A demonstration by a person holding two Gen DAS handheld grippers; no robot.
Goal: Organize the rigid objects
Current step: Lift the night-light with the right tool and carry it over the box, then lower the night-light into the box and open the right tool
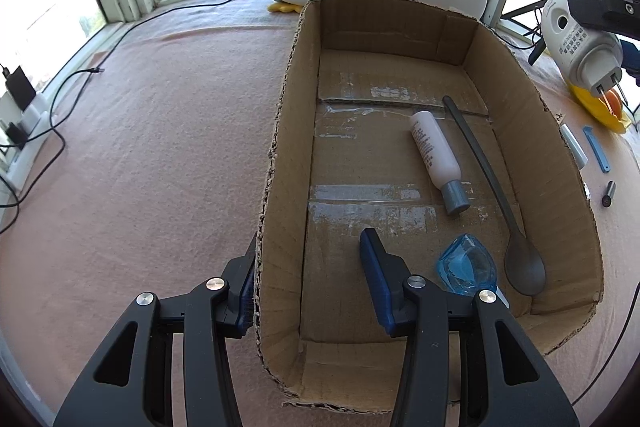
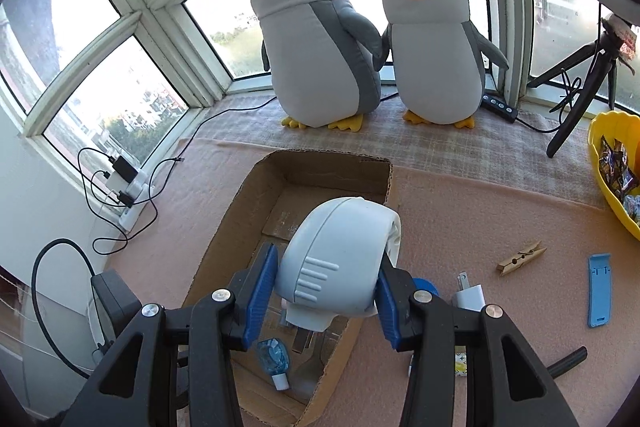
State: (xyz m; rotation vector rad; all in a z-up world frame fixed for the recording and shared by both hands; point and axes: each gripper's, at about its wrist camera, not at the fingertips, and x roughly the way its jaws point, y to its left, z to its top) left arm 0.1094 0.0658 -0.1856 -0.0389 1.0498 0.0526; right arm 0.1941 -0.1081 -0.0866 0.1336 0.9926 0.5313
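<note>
Right gripper [image 2: 326, 291] clamped on white plug-in device [image 2: 336, 259], above cardboard box [image 2: 224, 227]. Left gripper [image 1: 306, 279] nearly closed, straddling box wall [image 1: 276, 187]. Pink cloth [image 2: 460, 211] underneath; windows ahead.

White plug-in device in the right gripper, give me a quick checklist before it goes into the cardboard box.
1. Right gripper clamps the white plug-in device on both sides: ok.
2. Left gripper straddles the cardboard box wall, one finger inside, one outside: ok.
3. Bare floor in the box's left half: ok.
4. Bottle, spoon and blue item lie on the right, clear of that spot: ok.
5. Device fully above the box opening: cannot tell.
</note>
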